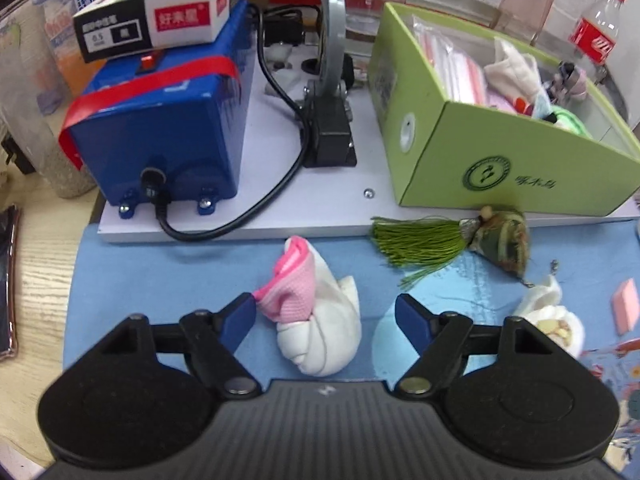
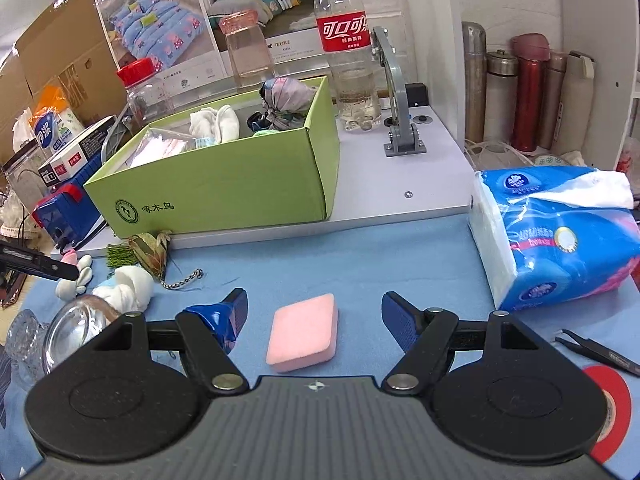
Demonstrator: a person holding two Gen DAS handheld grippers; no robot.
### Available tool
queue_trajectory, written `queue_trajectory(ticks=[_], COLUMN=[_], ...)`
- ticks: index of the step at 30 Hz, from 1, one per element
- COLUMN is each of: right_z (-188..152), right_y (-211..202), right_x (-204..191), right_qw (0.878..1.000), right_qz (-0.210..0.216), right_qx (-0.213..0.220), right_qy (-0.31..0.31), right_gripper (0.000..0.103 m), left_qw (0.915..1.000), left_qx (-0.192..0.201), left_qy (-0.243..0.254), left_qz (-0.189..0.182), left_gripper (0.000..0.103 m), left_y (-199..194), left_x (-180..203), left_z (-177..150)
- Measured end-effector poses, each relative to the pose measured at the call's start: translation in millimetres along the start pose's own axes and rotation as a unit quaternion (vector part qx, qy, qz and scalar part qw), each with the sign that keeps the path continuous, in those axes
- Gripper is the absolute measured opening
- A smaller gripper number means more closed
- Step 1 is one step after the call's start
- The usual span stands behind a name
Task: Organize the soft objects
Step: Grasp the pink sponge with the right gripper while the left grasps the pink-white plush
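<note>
left wrist: left gripper (image 1: pixel 325 314) spread wide, pink-and-white rolled sock (image 1: pixel 316 316) lying on the blue mat (image 1: pixel 168 276) between its fingers, left pad just at the pink cuff, right pad apart | right wrist: right gripper (image 2: pixel 315 316) released, pink sponge (image 2: pixel 302 332) lying between fingers, untouched; green box (image 2: pixel 224 184) behind on white board

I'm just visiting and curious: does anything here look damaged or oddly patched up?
Yes. On the right gripper, one finger is wrapped in crumpled blue tape, bulging unevenly, while the other is bare. It looks like a makeshift repair. The pink rectangular sponge lies between them on the blue mat, untouched.
</note>
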State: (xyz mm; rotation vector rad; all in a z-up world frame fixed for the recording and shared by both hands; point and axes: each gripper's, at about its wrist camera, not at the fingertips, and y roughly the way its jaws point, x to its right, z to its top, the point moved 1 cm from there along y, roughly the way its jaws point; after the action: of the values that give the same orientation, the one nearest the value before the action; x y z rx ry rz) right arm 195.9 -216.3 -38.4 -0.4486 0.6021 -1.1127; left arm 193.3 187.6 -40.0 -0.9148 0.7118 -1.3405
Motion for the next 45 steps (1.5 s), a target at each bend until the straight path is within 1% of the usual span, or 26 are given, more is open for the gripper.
queue_trajectory(ticks=[2,3,5,9,12,14,17,18,19,20,22,26,27,28,29,30,31,32,34,36,39,41,43,45], right_z=[-6.1,-9.3,-14.3,-16.2,-14.1,-15.8,-18.0,-19.1,-21.1,-24.2,-28.6,-28.4,-27.5,-27.4,-27.6,-28.7,-30.5,-31.4,-31.3,-32.0,-24.9,-6.5,22.4,57.5], right_y=[-2.1,-1.8,2.9,24.0,39.7,50.1,51.4,51.0,50.0,48.8,47.5,47.3,47.6,47.6,47.0,46.0,44.4,42.4,39.6,34.8,15.2,0.0,-12.0,-15.3], right_x=[-0.7,-2.4,-7.6,-18.4,-26.9,-30.3,-26.1,-25.3,-24.7,-24.9,-24.4,-24.3,-25.5,-26.2,-26.3,-26.2,-25.6,-24.5,-19.6,-17.7,-17.2,-21.3,-29.7,-40.8], right_qw=[1.0,1.0,0.999,0.997,0.995,0.992,0.994,0.994,0.995,0.995,0.994,0.994,0.994,0.994,0.994,0.995,0.995,0.994,0.996,0.997,0.996,0.994,0.989,0.984], right_qz=[-0.005,-0.008,-0.017,-0.037,-0.041,-0.058,-0.054,-0.057,-0.058,-0.058,-0.056,-0.056,-0.058,-0.059,-0.058,-0.054,-0.048,-0.045,-0.031,-0.022,-0.002,0.012,0.012,0.011], right_qx=[0.001,-0.001,-0.01,-0.028,-0.031,-0.042,-0.029,-0.024,-0.016,-0.006,0.01,0.015,0.014,0.013,0.015,0.02,0.027,0.035,0.037,0.042,0.069,0.095,0.127,0.151], right_qy=[-0.005,-0.012,-0.034,-0.066,-0.089,-0.102,-0.086,-0.085,-0.082,-0.085,-0.089,-0.088,-0.088,-0.087,-0.086,-0.087,-0.087,-0.088,-0.07,-0.062,-0.048,-0.052,-0.07,-0.09], right_gripper=[0.06,0.06,0.061,0.06,0.06,0.061,0.062,0.063,0.063,0.064,0.064,0.065,0.065,0.064,0.059,0.055,0.036,0.023,0.021,0.02,0.021,0.021,0.021,0.022], left_qw=[1.0,1.0,1.0,0.9999,0.9998,0.9996,0.999,0.9989,0.9987,0.9982,0.9986,0.9989,0.999,0.9989,0.9985,0.9986,0.9989,0.9993,0.9993,0.9991,0.998,0.996,0.9931,0.99], left_qx=[-0.004,0.004,0.004,0.006,0.01,0.013,0.013,0.006,0.004,0.01,0.015,0.022,0.027,0.031,0.038,0.041,0.038,0.033,0.033,0.039,0.056,0.079,0.105,0.125], left_qy=[-0.002,0.001,0.002,0.01,0.017,0.026,0.042,0.045,0.047,0.055,0.048,0.038,0.035,0.032,0.034,0.031,0.025,0.017,0.006,0.002,0.008,0.015,0.029,0.043], left_qz=[0.003,0.005,0.005,0.006,0.008,0.009,0.012,0.013,0.017,0.022,0.019,0.013,0.01,0.012,0.022,0.014,0.004,0.0,-0.012,-0.013,-0.029,-0.038,-0.043,-0.049], left_gripper=[0.077,0.078,0.078,0.078,0.078,0.08,0.087,0.098,0.1,0.101,0.1,0.1,0.098,0.087,0.079,0.056,0.041,0.041,0.041,0.041,0.041,0.041,0.041,0.041], left_y=[6.3,5.7,5.8,6.7,7.0,7.7,10.7,13.3,15.8,15.6,14.7,12.8,11.0,8.6,5.0,0.6,-3.6,-6.7,-13.1,-24.6,-50.7,-68.6,-85.7,-93.0], left_x=[-2.8,-2.7,-3.1,-1.4,-0.2,1.9,5.9,7.1,7.9,9.5,7.5,4.4,3.0,1.6,0.9,-1.3,-4.1,-7.9,-13.8,-16.7,-12.6,-4.6,10.4,31.1], left_z=[-1.6,-2.0,-1.3,-1.3,-3.0,-4.2,-5.4,-5.8,-6.5,-8.4,-8.7,-9.2,-10.9,-12.2,-13.5,-13.2,-12.7,-11.7,-11.3,-11.2,-1.0,18.0,43.3,71.3])
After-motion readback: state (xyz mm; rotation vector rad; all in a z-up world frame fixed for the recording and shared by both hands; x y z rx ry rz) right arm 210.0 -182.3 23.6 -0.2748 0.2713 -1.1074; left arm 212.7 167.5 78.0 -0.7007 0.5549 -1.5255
